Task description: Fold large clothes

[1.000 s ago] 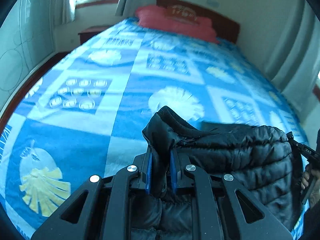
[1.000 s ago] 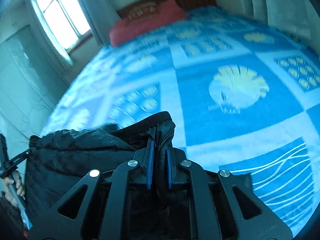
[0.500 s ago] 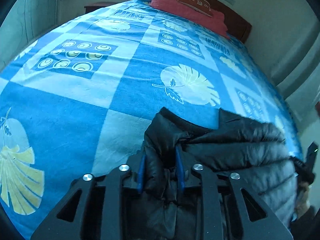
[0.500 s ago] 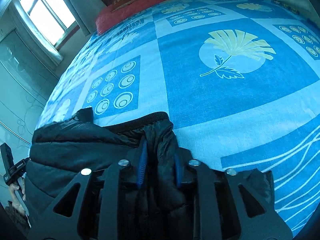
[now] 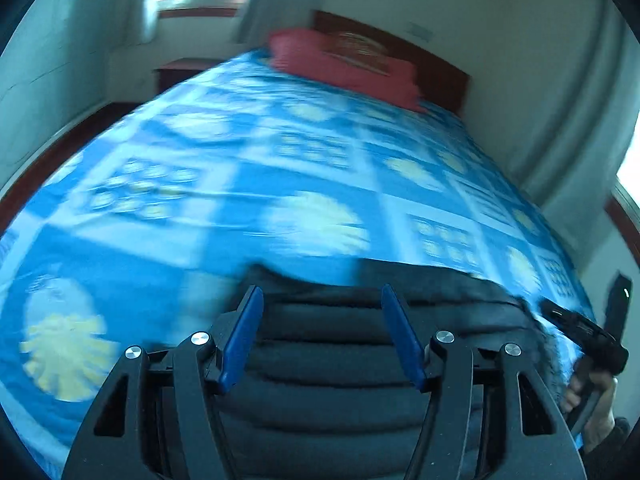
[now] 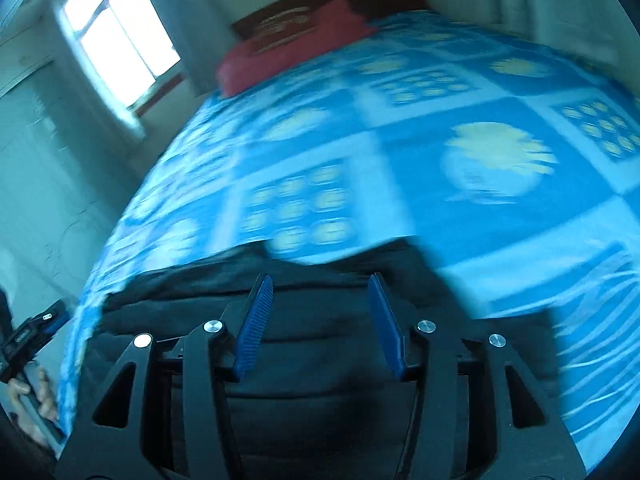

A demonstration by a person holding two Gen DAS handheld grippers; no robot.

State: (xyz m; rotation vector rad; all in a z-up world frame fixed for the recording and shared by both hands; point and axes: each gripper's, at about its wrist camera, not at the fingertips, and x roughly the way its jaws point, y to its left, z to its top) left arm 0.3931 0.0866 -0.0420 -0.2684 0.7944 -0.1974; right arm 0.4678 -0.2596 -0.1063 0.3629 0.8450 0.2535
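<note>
- The black puffer jacket (image 5: 332, 344) lies on the bed near its foot edge, directly under both tools; its quilted ribs run crosswise and its far hem shows as a dark line against the bedspread (image 5: 208, 184).
- The left hand-held gripper (image 5: 322, 334) is released, its blue pads (image 5: 240, 340) spread wide with nothing between them; the right hand-held gripper (image 6: 320, 322) is likewise spread and grasping nothing.
- Risk: puffy filling tends to spring back, so with both grips off, the fold may creep open or bulge.
- Risk: the slick shell could slide on the bedspread if pushed, skewing the edges.
- Risk: both views are smeared by motion, so a spread pad could catch a rib and drag a layer.
- The bed carries a blue patchwork bedspread with pale leaf and circle prints, a red pillow (image 5: 340, 66) and a dark wooden headboard (image 5: 396, 56).
- A bright window (image 6: 120, 40), grey curtains (image 5: 560, 128) and pale walls surround it.
</note>
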